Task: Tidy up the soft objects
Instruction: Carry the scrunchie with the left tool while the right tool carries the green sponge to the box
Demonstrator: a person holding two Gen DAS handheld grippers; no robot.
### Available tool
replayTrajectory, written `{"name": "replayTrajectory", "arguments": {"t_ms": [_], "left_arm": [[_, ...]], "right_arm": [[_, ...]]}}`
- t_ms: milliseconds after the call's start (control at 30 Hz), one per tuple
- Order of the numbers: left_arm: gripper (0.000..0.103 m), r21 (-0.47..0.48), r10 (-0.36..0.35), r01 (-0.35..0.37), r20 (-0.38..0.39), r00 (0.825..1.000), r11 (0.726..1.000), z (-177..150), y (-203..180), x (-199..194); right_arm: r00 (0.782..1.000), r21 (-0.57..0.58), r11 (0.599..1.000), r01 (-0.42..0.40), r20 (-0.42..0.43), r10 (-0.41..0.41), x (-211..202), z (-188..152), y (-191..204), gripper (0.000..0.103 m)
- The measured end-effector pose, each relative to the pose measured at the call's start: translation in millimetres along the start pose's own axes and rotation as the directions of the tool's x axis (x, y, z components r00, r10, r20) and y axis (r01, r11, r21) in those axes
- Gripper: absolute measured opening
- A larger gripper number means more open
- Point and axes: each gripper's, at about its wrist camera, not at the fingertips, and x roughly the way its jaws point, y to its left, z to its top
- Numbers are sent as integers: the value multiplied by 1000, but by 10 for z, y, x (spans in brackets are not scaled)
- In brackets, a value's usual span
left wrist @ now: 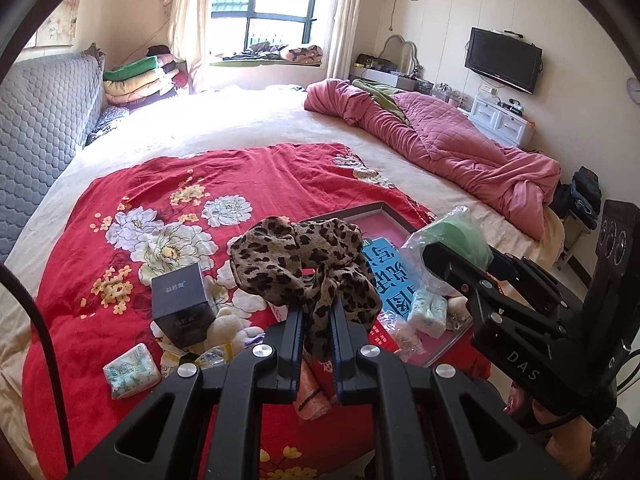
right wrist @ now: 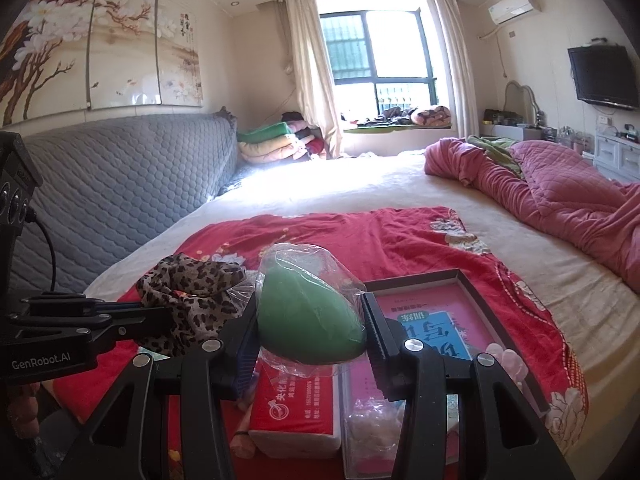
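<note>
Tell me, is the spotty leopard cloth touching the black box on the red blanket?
Apart. In the left wrist view the leopard cloth hangs lifted in the left gripper, with red blanket showing between it and the black box.

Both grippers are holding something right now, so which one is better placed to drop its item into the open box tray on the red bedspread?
Right. The right hand-held gripper, clamping the green bagged item, hangs beside the box tray. The left hand-held gripper, holding the leopard-print cloth, sits farther left.

Sunlit window (right wrist: pixel 380 64), wide bed (right wrist: pixel 360 192), perhaps a dresser (left wrist: pixel 502 120)
</note>
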Motion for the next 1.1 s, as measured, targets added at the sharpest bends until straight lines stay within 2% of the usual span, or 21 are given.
{"name": "replayTrajectory", "arguments": {"t_ms": [633,967,1100], "left_arm": [[12,63,-74,75,-16,997,995,208,-453,296],[12,92,-97,102,-58,994,991,282,-630,587],[12,109,-101,110,-88,991,988,270,-697,758]], "right_arm": [[989,166,976,144,7,-147,-185,-39,-817,49],[977,186,959,213,-6,-215,-239,-73,-1044,49],[968,170,953,249,-38,-247,-257,-93,-1186,49]]}}
